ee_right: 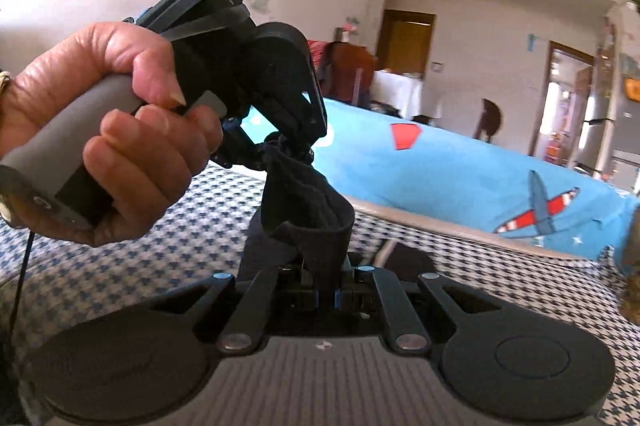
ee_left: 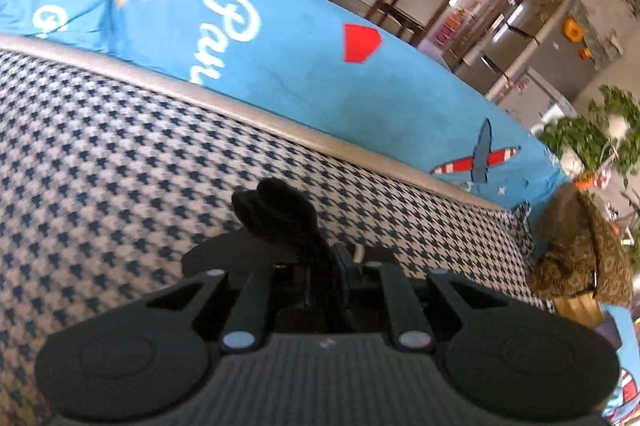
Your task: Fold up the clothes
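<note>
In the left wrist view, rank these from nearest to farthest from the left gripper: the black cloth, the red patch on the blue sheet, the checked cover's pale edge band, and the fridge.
1. black cloth, pinched in the left gripper itself.
2. pale edge band, just beyond the checked cover.
3. red patch, higher on the blue sheet.
4. fridge, far right, across the room.

Left gripper (ee_left: 320,258) sits clamped on a black garment (ee_left: 280,214), whose bunched end sticks up past the 2 fingers. Below it: houndstooth cloth (ee_left: 120,166) w/ a pale edge strip. Behind that, blue sheet (ee_left: 288,66) w/ white lettering, red shape, plane print. Brown cushion (ee_left: 580,246) at right, near green plants (ee_left: 592,138).
</note>
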Motion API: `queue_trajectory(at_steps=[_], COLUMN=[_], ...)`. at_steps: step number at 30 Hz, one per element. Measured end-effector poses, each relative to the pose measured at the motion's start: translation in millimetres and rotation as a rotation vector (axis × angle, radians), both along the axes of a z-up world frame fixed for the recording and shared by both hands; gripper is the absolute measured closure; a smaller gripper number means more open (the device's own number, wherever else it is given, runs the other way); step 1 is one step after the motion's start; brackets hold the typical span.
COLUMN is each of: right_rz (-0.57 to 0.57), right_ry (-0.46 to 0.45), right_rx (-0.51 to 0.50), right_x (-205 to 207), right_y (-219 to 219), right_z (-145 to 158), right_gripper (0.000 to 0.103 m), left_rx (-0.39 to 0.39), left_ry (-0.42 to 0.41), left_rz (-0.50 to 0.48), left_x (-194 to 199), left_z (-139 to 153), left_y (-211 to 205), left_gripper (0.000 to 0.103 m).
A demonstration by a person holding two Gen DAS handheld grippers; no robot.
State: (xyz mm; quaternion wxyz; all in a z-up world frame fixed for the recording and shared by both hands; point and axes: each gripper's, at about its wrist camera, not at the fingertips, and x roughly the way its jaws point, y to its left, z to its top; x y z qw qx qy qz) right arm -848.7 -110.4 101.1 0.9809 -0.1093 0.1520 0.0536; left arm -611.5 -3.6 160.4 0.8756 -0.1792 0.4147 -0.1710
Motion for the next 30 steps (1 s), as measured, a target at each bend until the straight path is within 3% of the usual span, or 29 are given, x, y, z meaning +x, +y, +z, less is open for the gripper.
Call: queue_trajectory(at_steps=[6, 12, 14, 18, 22, 27, 30], right_rz=[-0.105, -0.225, -0.265, -0.344, -0.424, -0.543, -0.537], right_ry=[0.005, 0.085, 0.112, 0.165, 0.219, 0.168, 0.146], right_rx=[0.042, 0.13, 0.16, 0.218, 0.276, 0.253, 0.267], right_x=[1, 10, 11, 13, 15, 7, 0], right_y=[-27, -56, -63, -77, -91, -102, -107], right_z=[-2, -14, -17, -24, -31, -23, -14], right_gripper=[0.095, 0.095, 0.095, 0.093, 0.084, 0.079, 0.079], left_rx=[0.011, 0.027, 0.021, 0.011, -0.016, -0.006, 0.028], left_ry=[0.003, 0.031, 0.05, 0.038, -0.005, -0.054, -0.058], left_rz=[-0.087, -0.147, -0.159, -0.162, -0.154, -0.108, -0.078], left_x=[17, 33, 37, 36, 31, 20, 11], left_z=[-11, -35, -42, -39, -20, 3, 6], left_y=[-42, -70, -74, -74, -62, -33, -10], left_gripper=[0.091, 0.091, 0.086, 0.06, 0.051, 0.043, 0.04])
